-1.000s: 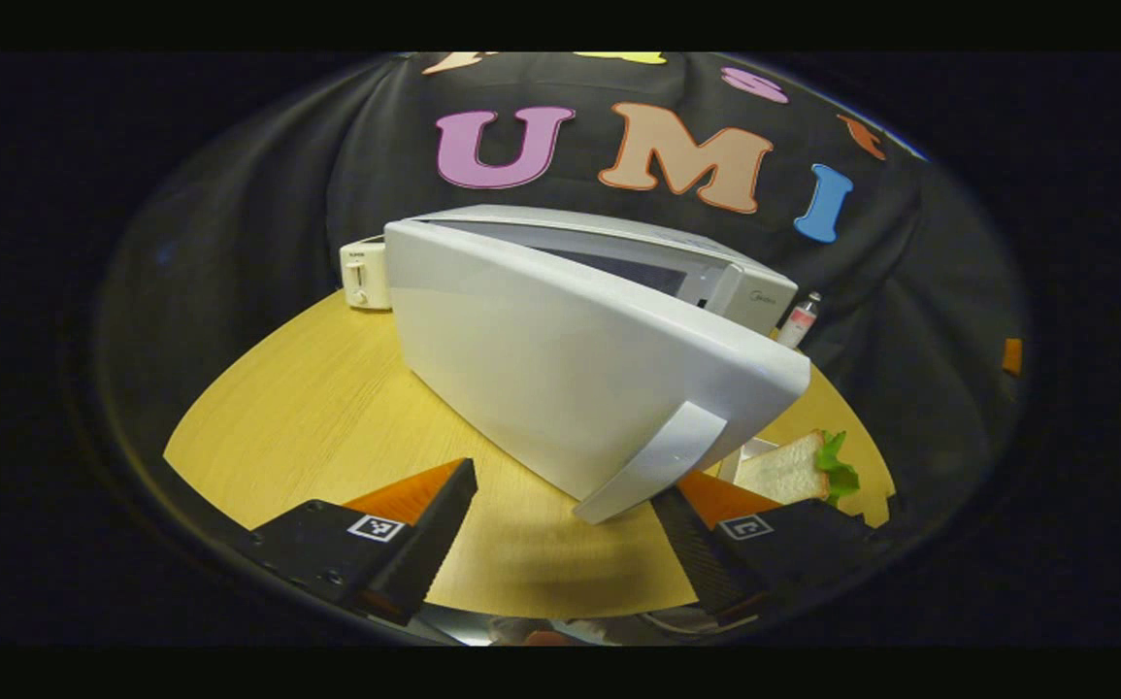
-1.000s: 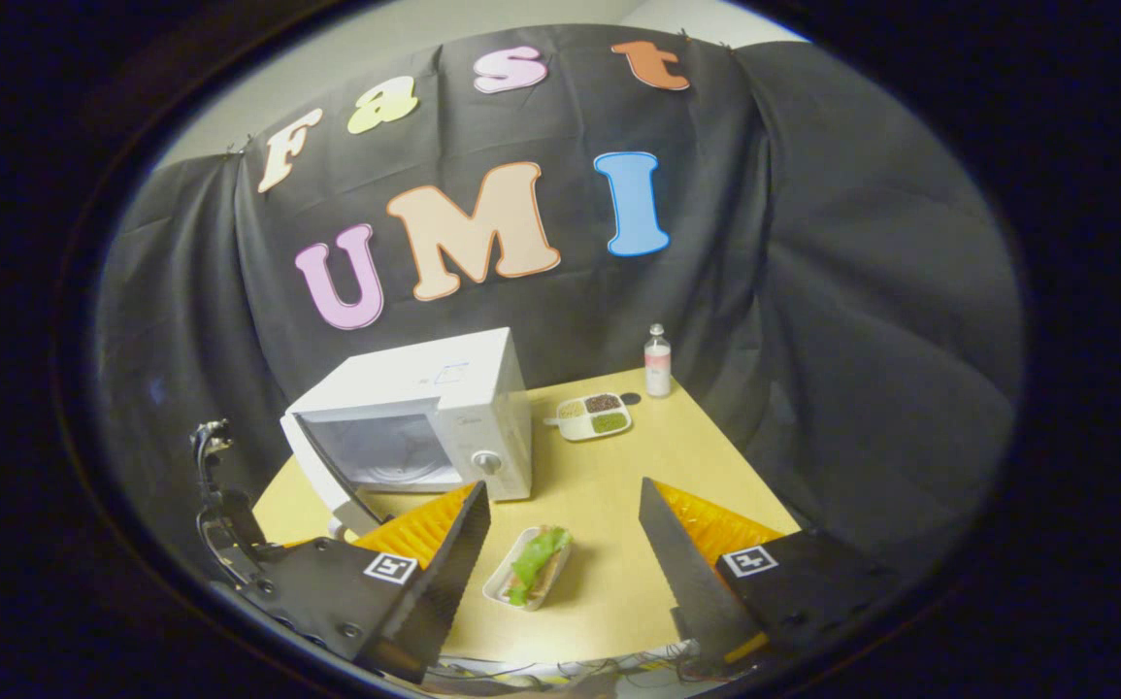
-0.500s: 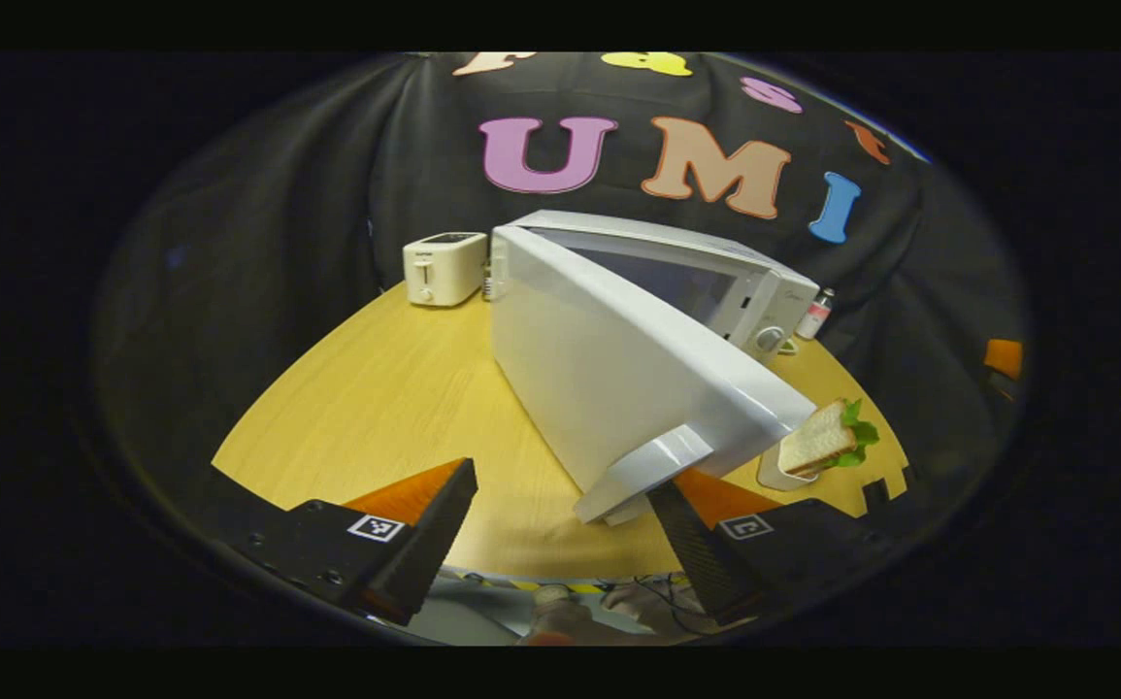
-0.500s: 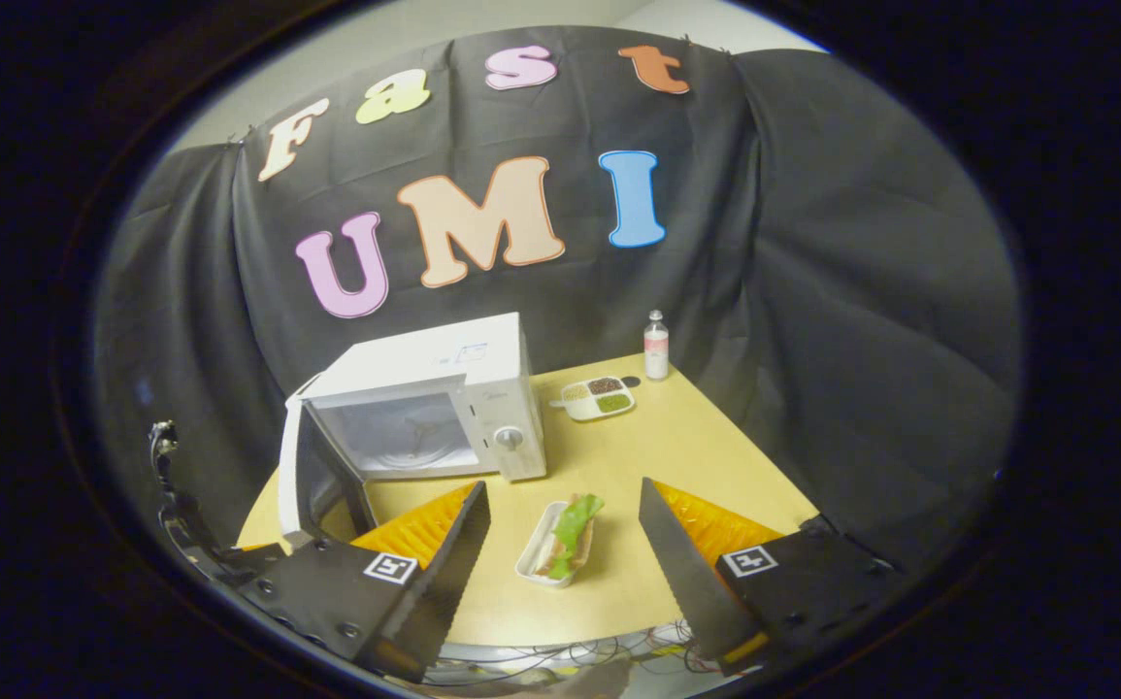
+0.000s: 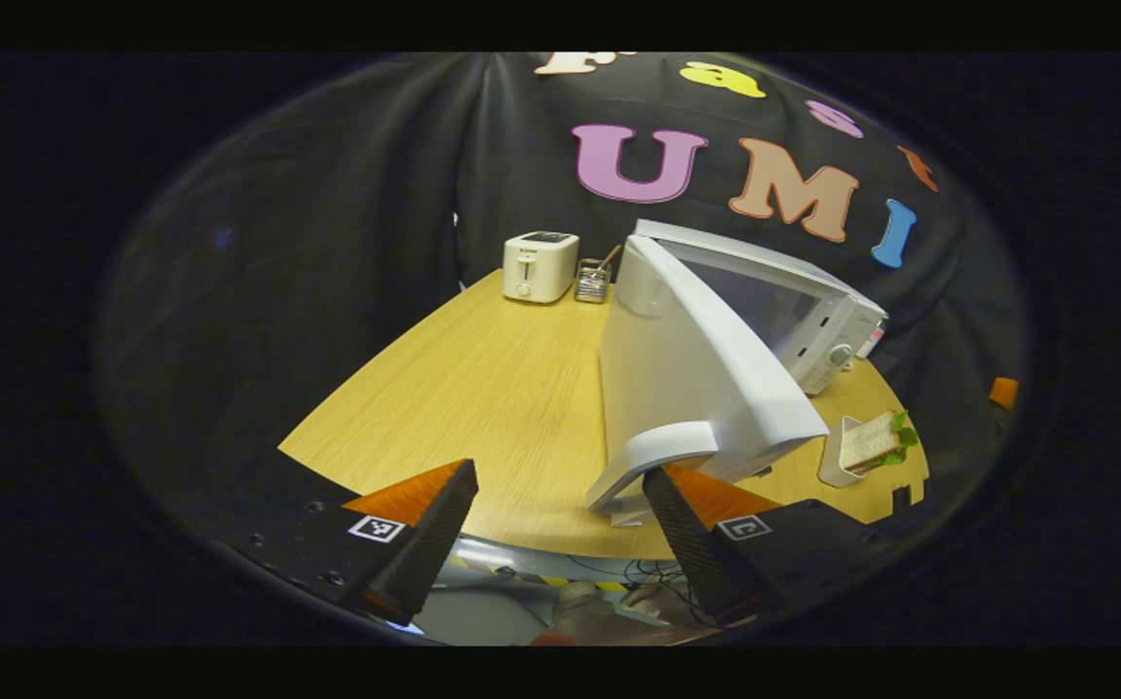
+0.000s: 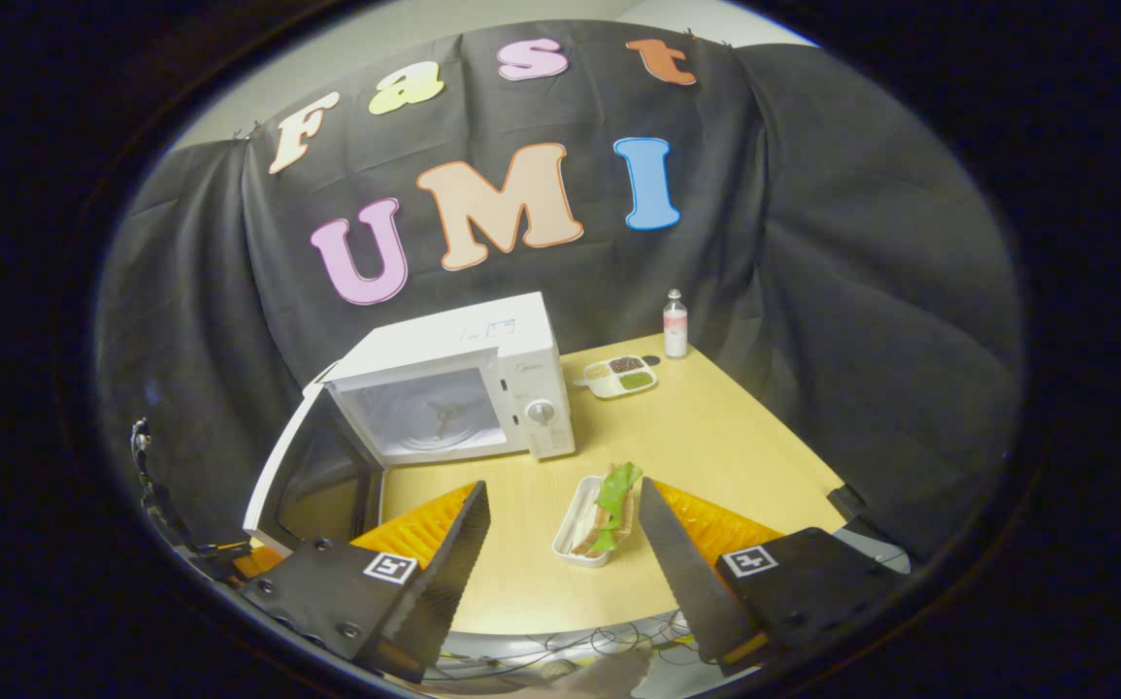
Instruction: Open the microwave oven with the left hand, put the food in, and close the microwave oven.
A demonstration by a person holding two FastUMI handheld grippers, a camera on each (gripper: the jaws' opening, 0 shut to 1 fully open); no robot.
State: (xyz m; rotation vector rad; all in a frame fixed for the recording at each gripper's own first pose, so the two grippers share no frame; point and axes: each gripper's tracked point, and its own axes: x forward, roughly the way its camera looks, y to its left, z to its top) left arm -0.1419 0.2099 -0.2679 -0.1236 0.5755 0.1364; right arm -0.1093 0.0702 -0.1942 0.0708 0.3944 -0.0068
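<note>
The white microwave [image 6: 482, 374] stands on the wooden table [image 6: 715, 447] with its door [image 6: 313, 466] swung wide to the left and the turntable cavity [image 6: 439, 417] showing. In the left gripper view the door [image 5: 696, 379] is edge-on, and its handle [image 5: 652, 464] lies against the inner side of my left gripper's right finger. My left gripper [image 5: 560, 544] is open, its fingers wide apart. The sandwich with lettuce [image 6: 609, 500] lies in a small white tray [image 6: 575, 515], just ahead of my open right gripper [image 6: 565, 573], close to its right finger. The sandwich [image 5: 871, 442] also sits beyond the door.
A white toaster [image 5: 541, 265] and a wire utensil holder [image 5: 594, 282] stand at the table's far left corner. A divided dish of grains [image 6: 623, 374] and a small bottle [image 6: 675, 325] sit right of the microwave. Cables hang below the table's front edge [image 6: 570, 631].
The microwave door has swung from partly open to wide open as my left gripper drew back toward the table's front edge. My right gripper has shifted so the sandwich sits nearer its right finger.
</note>
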